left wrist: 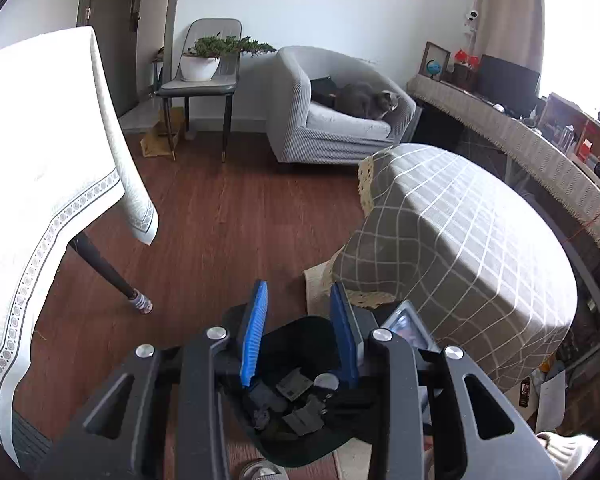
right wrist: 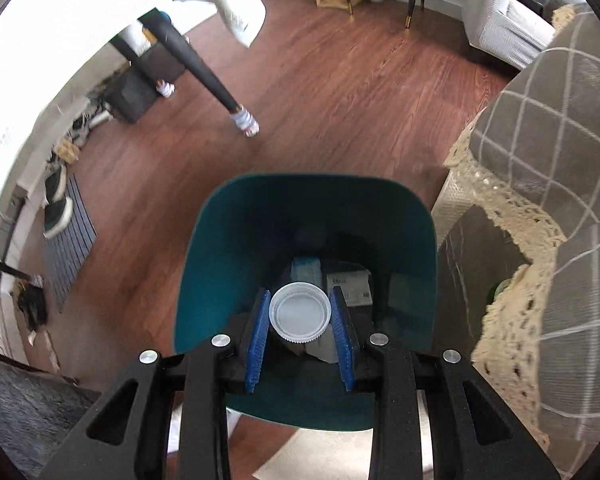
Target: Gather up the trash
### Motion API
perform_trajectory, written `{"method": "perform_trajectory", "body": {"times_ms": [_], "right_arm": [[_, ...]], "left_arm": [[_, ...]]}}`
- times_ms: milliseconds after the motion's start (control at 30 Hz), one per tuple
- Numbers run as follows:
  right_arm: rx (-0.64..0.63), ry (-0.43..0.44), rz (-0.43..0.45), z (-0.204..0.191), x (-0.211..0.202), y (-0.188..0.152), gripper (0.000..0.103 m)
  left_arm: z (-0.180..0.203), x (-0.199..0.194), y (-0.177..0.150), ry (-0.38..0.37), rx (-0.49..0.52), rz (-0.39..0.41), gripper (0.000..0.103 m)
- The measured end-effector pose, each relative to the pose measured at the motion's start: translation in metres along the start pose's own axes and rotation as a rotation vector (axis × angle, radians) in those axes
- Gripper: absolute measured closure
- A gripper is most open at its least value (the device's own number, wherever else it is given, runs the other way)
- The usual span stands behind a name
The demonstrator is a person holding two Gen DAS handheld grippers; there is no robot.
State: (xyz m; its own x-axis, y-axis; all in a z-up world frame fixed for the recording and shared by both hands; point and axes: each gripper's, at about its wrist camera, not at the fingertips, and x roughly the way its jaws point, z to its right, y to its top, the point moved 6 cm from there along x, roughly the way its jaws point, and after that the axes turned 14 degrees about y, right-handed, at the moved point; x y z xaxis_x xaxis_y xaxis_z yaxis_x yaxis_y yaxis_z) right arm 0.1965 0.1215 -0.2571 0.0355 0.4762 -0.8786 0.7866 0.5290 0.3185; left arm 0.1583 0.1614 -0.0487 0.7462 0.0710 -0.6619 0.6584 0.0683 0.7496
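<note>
In the right wrist view my right gripper (right wrist: 300,291) points steeply down, shut on a white round plastic lid (right wrist: 300,313) held between its blue pads. Directly below stands a teal trash bin (right wrist: 260,216) with its mouth open. A blue packet (right wrist: 306,268) and a white labelled box (right wrist: 350,284) lie at its bottom. In the left wrist view my left gripper (left wrist: 299,285) hangs above the same bin (left wrist: 296,334), which looks dark here. Its pads stand apart with nothing between them. Grey scraps (left wrist: 296,386) and a pale round cap (left wrist: 326,382) lie inside the bin.
A table with a white cloth (left wrist: 40,140) and a black leg (left wrist: 104,268) stands at the left. Plaid-covered furniture with a lace trim (left wrist: 460,240) is close on the right. Farther off are a grey armchair with a cat (left wrist: 364,100) and a chair bearing a plant (left wrist: 204,64).
</note>
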Motion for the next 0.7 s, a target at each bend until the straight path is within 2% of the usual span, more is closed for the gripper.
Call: {"method": "perform_trajectory", "body": {"times_ms": [100,167,233,533,700], "right_arm": [[-0.001,-0.002,-0.008,0.000,0.006,-0.003,0.072],[-0.012,-0.013,-0.022,0.000,0.009,-0.006,0.064],[-0.020,-0.023,-0.024,0.000,0.010,-0.007,0.049],[-0.044,-0.013,-0.010,-0.002,-0.003,-0.009,0.046],[-0.074,-0.010,0.064,-0.011,-0.037,-0.004,0.046]], "left_arm": [[0.004,-0.005,0.003,-0.001,0.005,0.016,0.068],[0.004,-0.008,0.006,-0.002,0.005,0.025,0.068],[0.004,-0.011,0.008,-0.004,0.000,0.029,0.068],[0.002,-0.024,0.023,-0.008,-0.036,0.056,0.068],[0.001,-0.043,0.034,0.018,-0.038,0.094,0.066]]}}
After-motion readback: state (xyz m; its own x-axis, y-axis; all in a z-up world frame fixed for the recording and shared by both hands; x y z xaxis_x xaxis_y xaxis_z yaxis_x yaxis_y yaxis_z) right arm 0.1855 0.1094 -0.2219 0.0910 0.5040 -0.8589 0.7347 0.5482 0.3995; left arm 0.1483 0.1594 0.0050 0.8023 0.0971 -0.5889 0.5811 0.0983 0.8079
